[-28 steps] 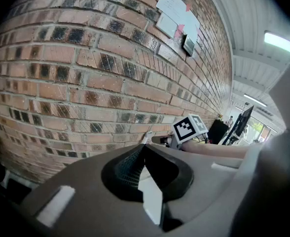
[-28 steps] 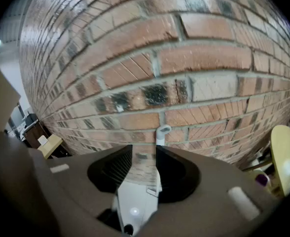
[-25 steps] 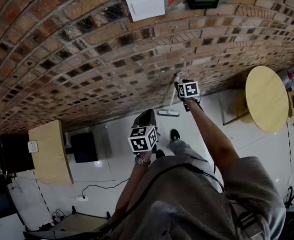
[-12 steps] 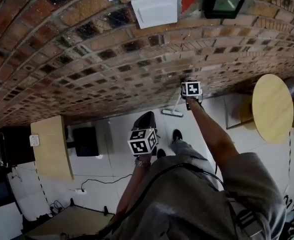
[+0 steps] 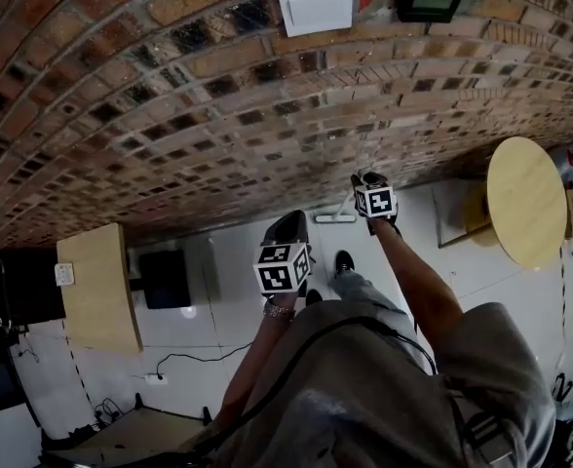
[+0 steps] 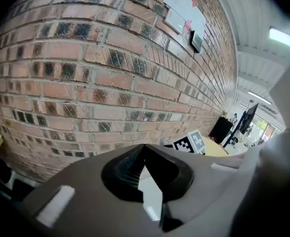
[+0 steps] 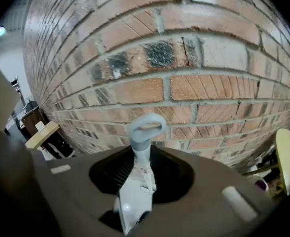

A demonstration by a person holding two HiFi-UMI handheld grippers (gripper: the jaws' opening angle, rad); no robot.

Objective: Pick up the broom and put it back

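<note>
Broom (image 5: 335, 219) pickup is judged to be at the grasping step. The broom is seen just right of centre in the head view, with its head on the white floor (image 5: 230, 261) at the foot of the brick wall (image 5: 170, 115) and its handle running up toward the wall. In the right gripper view the pale handle, topped by a loop, is clamped between the jaws of the right gripper (image 7: 141, 174). The left gripper (image 6: 144, 148) is closed on nothing, its tips met. Next, a firm hold is called for while the broom is lifted clear and carried to its storage place, which cannot be identified.
</note>
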